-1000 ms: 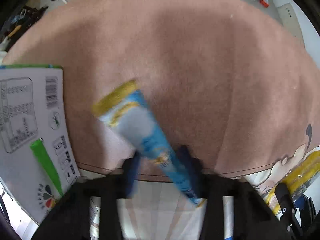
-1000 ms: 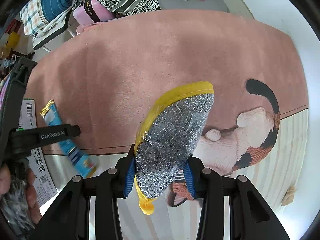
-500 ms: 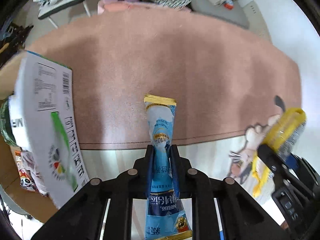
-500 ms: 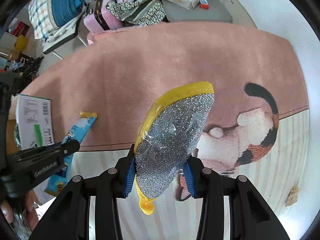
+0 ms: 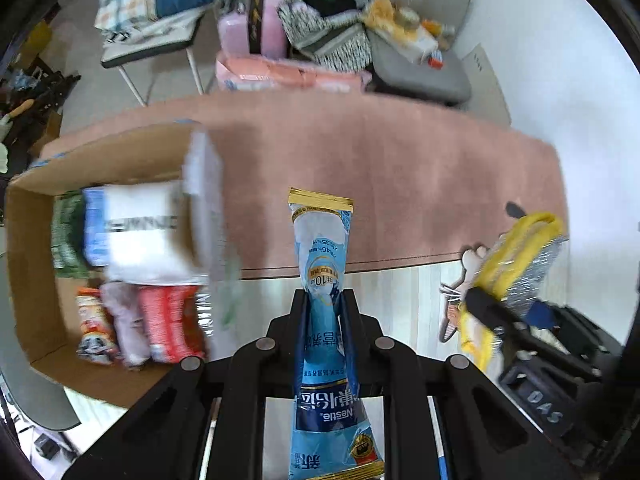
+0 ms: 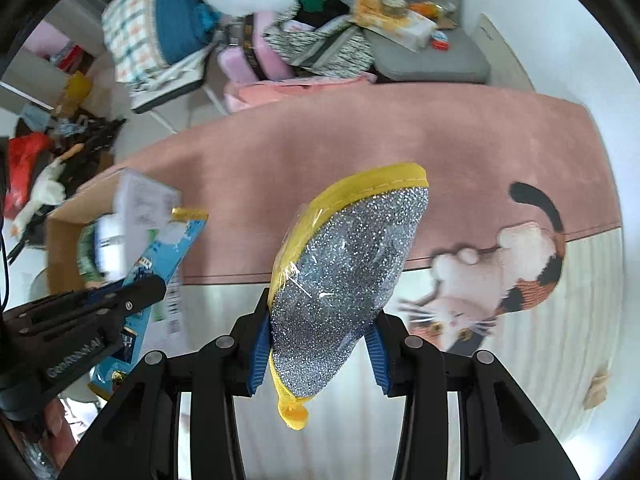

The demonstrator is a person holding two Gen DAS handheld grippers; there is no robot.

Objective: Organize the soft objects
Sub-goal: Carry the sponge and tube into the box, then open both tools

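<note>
My left gripper [image 5: 324,312] is shut on a long blue Nestle sachet [image 5: 322,248] with a gold top edge, held up above the pink rug [image 5: 400,184]. My right gripper [image 6: 318,336] is shut on a silver glitter pad with a yellow border [image 6: 344,272], wrapped in clear film. In the left wrist view the pad [image 5: 520,256] and the right gripper show at the right. In the right wrist view the sachet [image 6: 168,248] and the left gripper's dark frame show at the left. An open cardboard box [image 5: 32,240] at the left holds several soft packets.
The rug's pale striped part bears a cat picture [image 6: 500,280]. Beyond the rug stand a folding chair with a checked cushion [image 5: 152,4], pink bags [image 5: 256,32], a patterned bag and a grey seat [image 5: 420,68] piled with items. A white box flap [image 5: 204,200] stands up.
Both grippers have risen from the rug. The left gripper closed on the sachet and lifted it; the cardboard box and the clutter behind have come into view. The right keeps its grip on the pad.
</note>
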